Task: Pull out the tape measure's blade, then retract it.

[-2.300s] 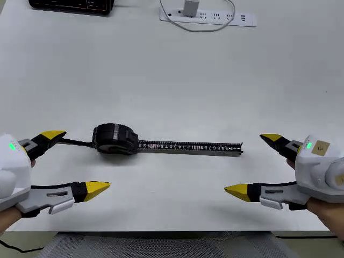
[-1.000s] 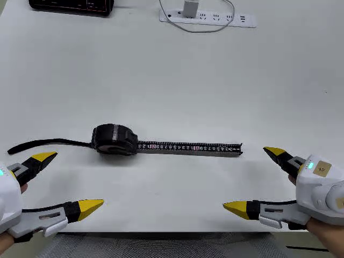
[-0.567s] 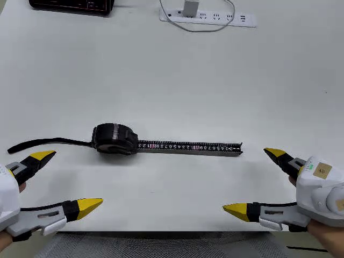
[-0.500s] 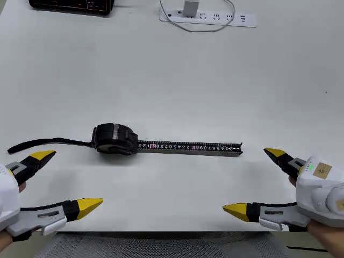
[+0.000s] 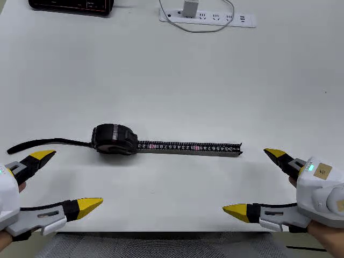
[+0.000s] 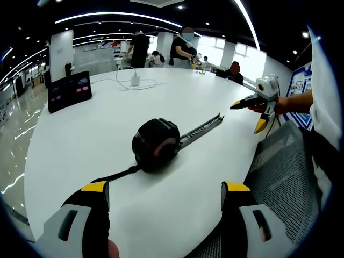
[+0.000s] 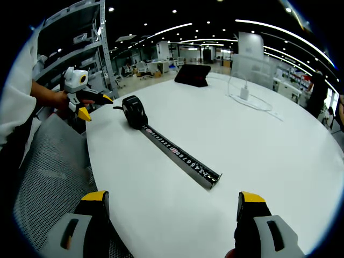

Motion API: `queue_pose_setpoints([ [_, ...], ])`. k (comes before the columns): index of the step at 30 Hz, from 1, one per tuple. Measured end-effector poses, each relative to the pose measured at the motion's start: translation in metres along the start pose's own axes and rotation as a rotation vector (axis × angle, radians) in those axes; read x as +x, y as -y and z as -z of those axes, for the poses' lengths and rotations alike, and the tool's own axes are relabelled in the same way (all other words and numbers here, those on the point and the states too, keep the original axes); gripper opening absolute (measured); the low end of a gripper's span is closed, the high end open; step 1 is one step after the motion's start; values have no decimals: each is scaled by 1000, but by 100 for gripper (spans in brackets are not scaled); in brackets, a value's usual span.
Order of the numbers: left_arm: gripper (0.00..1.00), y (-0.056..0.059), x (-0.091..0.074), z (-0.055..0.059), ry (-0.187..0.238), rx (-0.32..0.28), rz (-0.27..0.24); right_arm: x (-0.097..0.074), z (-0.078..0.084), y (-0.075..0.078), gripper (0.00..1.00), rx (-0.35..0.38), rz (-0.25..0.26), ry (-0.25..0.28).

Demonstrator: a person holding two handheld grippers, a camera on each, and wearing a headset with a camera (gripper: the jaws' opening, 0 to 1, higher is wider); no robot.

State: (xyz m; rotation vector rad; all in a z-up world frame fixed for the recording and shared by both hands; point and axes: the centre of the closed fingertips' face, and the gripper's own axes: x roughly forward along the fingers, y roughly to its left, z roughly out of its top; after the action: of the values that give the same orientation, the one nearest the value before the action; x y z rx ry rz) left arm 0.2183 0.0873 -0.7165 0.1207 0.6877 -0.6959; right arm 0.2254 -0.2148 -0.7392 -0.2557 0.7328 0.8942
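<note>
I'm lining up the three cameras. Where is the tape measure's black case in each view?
Head view: case left of centre, blade running right from it.
Left gripper view: case near centre, beyond the jaws.
Right gripper view: case upper left, at the blade's far end.
Shared landmark: white charger with its looped cable, beyond the tape.
</note>
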Motion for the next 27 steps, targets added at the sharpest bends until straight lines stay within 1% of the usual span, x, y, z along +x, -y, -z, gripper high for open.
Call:
queue_pose_setpoints([
  [10,84,1,4,-4,4,2,1,2,-3,1,99,-3,-4,5],
  [19,84,0,3,-3,0,3,4,1,-1,1,99,-2,-1,2],
  [27,85,3,6,-5,-2,-2,14,2,-2,2,99,0,-1,4],
])
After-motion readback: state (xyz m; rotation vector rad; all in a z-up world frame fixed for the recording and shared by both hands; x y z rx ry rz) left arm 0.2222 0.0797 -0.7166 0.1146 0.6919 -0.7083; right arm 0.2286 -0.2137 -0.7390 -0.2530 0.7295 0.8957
